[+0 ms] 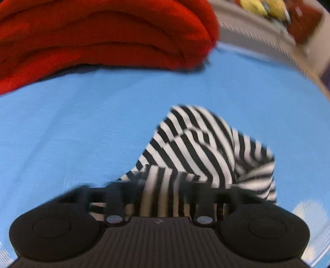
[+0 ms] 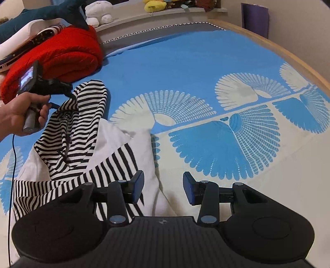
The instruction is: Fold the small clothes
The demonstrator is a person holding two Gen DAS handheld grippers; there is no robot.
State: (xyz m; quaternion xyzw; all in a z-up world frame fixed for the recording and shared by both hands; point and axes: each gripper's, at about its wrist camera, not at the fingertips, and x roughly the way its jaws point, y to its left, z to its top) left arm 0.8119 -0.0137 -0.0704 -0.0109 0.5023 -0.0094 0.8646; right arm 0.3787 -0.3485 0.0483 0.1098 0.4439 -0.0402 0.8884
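Note:
A black-and-white striped garment (image 2: 72, 132) with white parts lies crumpled on the blue patterned bedspread (image 2: 185, 68). My left gripper (image 1: 159, 183) is shut on a fold of the striped garment (image 1: 198, 148) and holds it lifted above the bed; it also shows in the right wrist view (image 2: 68, 93), held by a hand at the left. My right gripper (image 2: 163, 187) is open and empty, just above the garment's white edge at the near side, its left finger (image 2: 137, 186) over the cloth.
A folded red blanket (image 2: 61, 53) lies at the far left of the bed, with a plush shark and pillow behind it. Stuffed toys sit on a shelf (image 2: 156, 5) beyond. The bed's wooden edge (image 2: 288, 55) runs along the right.

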